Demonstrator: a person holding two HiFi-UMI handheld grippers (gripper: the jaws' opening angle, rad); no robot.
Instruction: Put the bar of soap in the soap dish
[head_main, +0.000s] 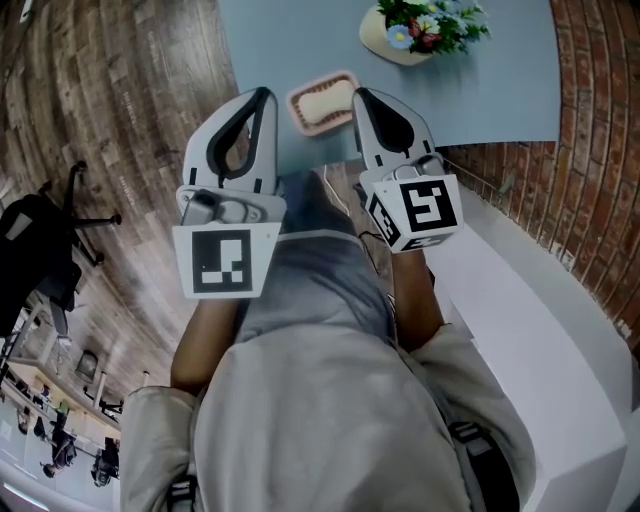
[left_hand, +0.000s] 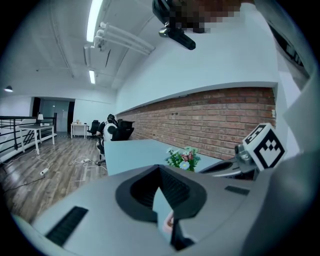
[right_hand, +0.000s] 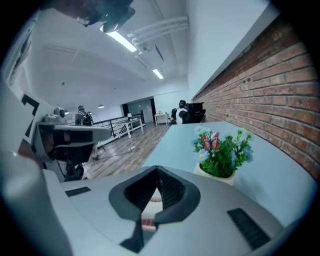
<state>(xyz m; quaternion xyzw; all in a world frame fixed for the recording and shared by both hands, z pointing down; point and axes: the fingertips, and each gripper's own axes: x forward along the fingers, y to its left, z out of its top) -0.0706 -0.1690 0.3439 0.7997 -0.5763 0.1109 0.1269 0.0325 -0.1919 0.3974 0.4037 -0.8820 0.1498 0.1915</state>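
A cream bar of soap (head_main: 324, 106) lies in the pink soap dish (head_main: 294, 101) on the pale blue table (head_main: 500, 90). In the head view the dish sits between the tips of my two grippers, which are held up above the table's near edge. My left gripper (head_main: 262, 94) is to the dish's left and my right gripper (head_main: 358, 94) is to its right. Both are shut with nothing between their fingers. The soap (right_hand: 150, 204) and pink dish (right_hand: 148, 223) show below the jaws of the right gripper (right_hand: 158, 170). Below the left gripper (left_hand: 160, 170) only a pink sliver shows.
A cream pot of artificial flowers (head_main: 420, 28) stands farther back on the table, right of the dish. A brick wall (head_main: 590, 150) and a white ledge (head_main: 540, 330) run along the right. A black office chair (head_main: 40, 240) stands on the wooden floor at the left.
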